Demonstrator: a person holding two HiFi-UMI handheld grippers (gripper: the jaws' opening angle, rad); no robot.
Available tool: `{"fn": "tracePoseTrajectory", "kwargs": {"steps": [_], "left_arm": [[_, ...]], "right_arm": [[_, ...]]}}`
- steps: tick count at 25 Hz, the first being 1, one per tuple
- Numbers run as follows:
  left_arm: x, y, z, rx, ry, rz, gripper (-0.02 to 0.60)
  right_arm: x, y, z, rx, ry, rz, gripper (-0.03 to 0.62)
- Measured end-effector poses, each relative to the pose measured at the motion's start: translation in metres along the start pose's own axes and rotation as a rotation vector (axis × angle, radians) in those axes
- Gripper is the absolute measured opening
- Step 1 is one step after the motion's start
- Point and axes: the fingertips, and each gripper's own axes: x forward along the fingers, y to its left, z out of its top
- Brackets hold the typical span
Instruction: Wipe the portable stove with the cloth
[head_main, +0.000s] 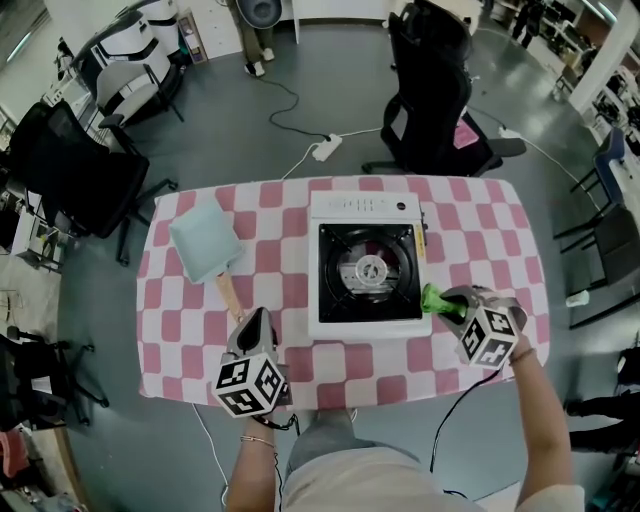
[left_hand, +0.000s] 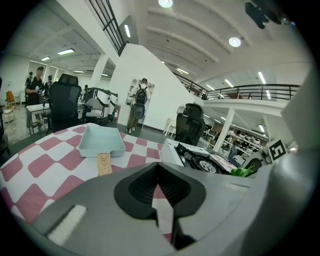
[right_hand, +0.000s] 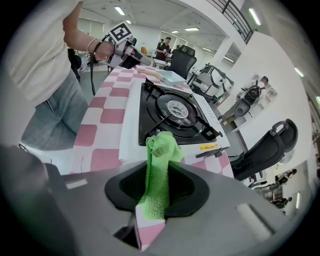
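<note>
- The portable stove (head_main: 365, 265) sits mid-table with its control strip on the far side. The black burner well is uncovered and a white rim is bare all round.
- The green cloth (right_hand: 160, 150) is pinched in the right gripper (right_hand: 157, 195), whose jaws are clenched on it. A bunched tuft stands proud of the tips, probably so that fabric rather than jaw meets the metal.
- That tuft points at the stove's near right corner, just beside its edge. I cannot tell whether it touches.
- The left gripper (left_hand: 159, 190) has its jaws pressed together on nothing. It is low over the table off the stove's near left corner, apart from it, seemingly parked clear of the wiping, or at hand to steady the stove.
- A pale blue pan (head_main: 205, 238) lies well to the left, with its wooden handle aimed towards the left gripper.
- The checked table (head_main: 500, 230) is bare to the stove's right and along its near side, giving the cloth room for sweeps. The raised pan supports around the burner look likely to snag the tuft.
</note>
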Motion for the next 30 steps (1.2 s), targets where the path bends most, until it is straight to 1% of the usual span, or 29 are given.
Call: {"fn": "tracePoseTrajectory", "kwargs": {"steps": [8, 13, 16, 25, 30], "left_arm": [[-0.006, -0.005, -0.003, 0.009, 0.008, -0.029, 0.000], [-0.012, -0.009, -0.004, 0.021, 0.008, -0.054, 0.000], [-0.018, -0.011, -0.007, 0.024, 0.013, -0.067, 0.000], [-0.037, -0.013, -0.010, 0.056, 0.019, -0.098, 0.000], [-0.047, -0.017, -0.010, 0.072, 0.017, -0.124, 0.000]], "right_arm": [[-0.010, 0.029, 0.001, 0.021, 0.012, 0.011, 0.097], [-0.014, 0.042, 0.001, 0.059, 0.026, -0.015, 0.097], [-0.013, 0.046, 0.000, 0.110, 0.047, -0.053, 0.097], [-0.009, 0.051, 0.002, 0.288, 0.141, -0.209, 0.097], [-0.009, 0.057, 0.007, 0.404, 0.175, -0.258, 0.097]]}}
